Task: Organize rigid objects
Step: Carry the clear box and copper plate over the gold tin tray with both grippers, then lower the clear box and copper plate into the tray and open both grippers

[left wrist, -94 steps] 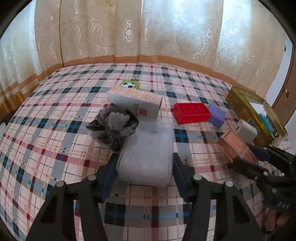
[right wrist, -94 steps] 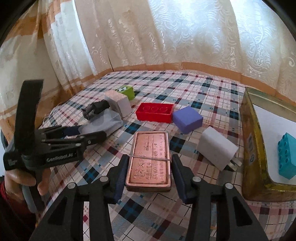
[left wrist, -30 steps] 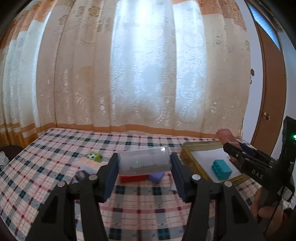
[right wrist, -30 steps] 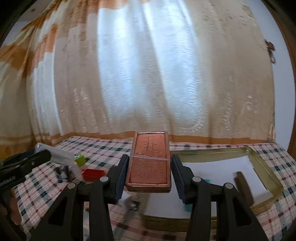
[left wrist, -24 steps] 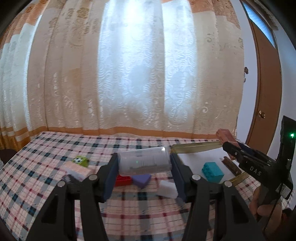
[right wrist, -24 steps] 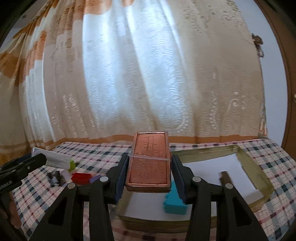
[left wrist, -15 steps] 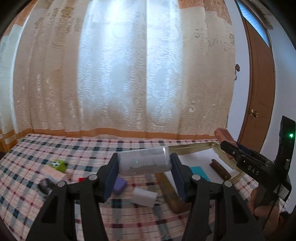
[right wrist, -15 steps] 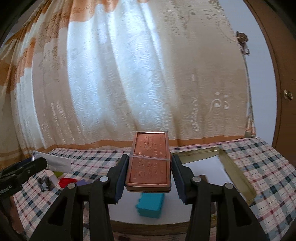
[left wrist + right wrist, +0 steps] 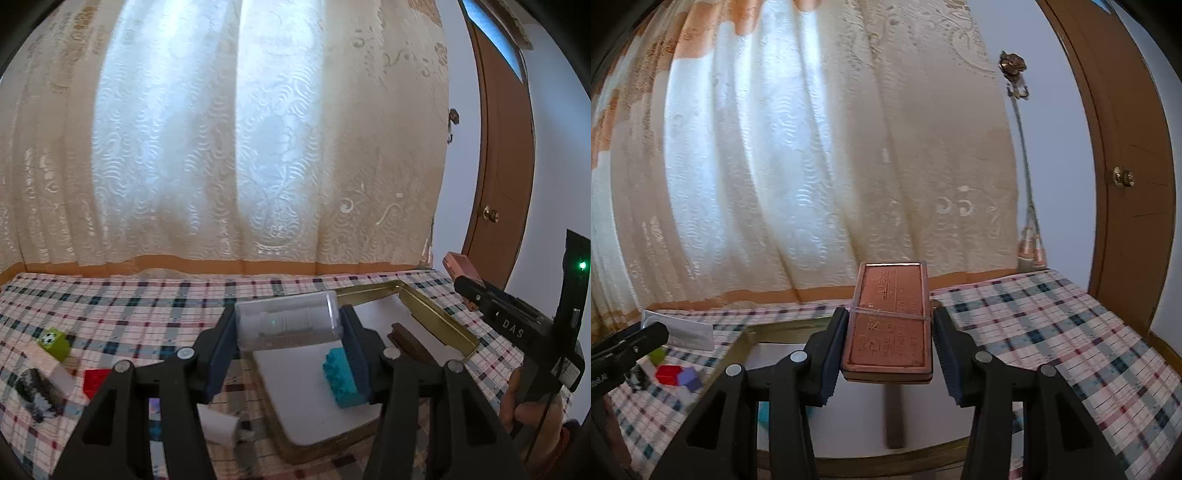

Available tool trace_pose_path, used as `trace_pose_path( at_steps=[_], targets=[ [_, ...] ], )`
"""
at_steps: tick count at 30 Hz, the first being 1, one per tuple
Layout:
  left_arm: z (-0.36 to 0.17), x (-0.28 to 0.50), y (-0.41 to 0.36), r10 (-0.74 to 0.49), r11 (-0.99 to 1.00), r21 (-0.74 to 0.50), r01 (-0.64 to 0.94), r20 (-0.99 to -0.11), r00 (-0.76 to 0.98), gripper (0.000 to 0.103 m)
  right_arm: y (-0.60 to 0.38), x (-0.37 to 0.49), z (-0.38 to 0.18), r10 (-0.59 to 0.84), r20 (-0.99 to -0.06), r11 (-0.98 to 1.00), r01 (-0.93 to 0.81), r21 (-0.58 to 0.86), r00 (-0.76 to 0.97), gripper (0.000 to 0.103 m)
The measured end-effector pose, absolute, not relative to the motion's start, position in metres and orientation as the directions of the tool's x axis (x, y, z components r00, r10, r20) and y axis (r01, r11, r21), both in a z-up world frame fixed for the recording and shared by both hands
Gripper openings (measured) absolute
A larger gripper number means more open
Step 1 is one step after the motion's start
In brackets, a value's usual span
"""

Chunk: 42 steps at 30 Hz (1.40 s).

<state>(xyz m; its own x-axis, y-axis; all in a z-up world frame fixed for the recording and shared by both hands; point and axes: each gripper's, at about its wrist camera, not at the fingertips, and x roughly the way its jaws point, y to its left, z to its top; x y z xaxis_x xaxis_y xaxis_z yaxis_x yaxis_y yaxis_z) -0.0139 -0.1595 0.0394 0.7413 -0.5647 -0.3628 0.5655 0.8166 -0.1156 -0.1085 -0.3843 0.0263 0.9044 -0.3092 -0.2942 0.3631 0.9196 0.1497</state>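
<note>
Below both grippers lies the tray (image 9: 436, 314), white floor bare ahead. Right gripper (image 9: 888, 350) clamps the copper tin (image 9: 888, 325), long axis pointing forward over the tray; left gripper (image 9: 288, 339) grips the clear box (image 9: 288, 323) crosswise, above the tray's near-left edge

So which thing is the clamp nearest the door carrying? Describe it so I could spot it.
Find the gold-rimmed tray on the checked cloth. Above it, the right gripper holds a flat copper-coloured box with embossed lettering. A thin rubber band crosses its lid, and nothing else here is copper.

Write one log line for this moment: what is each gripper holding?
left gripper: shut on clear plastic box | right gripper: shut on copper-coloured tin | both above gold tray | teal brick in tray
</note>
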Motion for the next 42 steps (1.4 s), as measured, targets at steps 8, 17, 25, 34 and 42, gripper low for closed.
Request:
trace_pose_path(
  at_steps=[8, 17, 25, 34, 42],
  targets=[
    [0.030, 0.004, -0.196, -0.566, 0.814, -0.128, 0.567, -0.394, 0.724, 0.054, -0.416, -0.098, 0.020, -0.354, -0.334, 0.902, 0.413, 0.123, 0.874, 0.049],
    [0.022, 0.009, -0.247, -0.602, 0.783, -0.157, 0.602, -0.434, 0.670, 0.054, -0.432, -0.078, 0.004, -0.340, -0.413, 0.913, 0.402, 0.070, 0.845, 0.049],
    [0.013, 0.003, -0.284, -0.613, 0.756, -0.123, 0.643, -0.480, 0.628, 0.054, -0.432, -0.063, -0.010, -0.285, -0.482, 0.934, 0.354, 0.055, 0.828, 0.049],
    [-0.005, 0.009, -0.294, -0.585, 0.762, -0.116, 0.637, -0.546, 0.600, 0.054, -0.432, -0.056, -0.015, -0.235, -0.524, 0.946, 0.317, 0.071, 0.819, 0.049],
    [-0.009, 0.009, -0.296, -0.564, 0.769, -0.081, 0.634, -0.553, 0.613, 0.054, -0.427, -0.054, -0.016, -0.216, -0.531, 0.955, 0.291, 0.060, 0.819, 0.049]
  ],
)
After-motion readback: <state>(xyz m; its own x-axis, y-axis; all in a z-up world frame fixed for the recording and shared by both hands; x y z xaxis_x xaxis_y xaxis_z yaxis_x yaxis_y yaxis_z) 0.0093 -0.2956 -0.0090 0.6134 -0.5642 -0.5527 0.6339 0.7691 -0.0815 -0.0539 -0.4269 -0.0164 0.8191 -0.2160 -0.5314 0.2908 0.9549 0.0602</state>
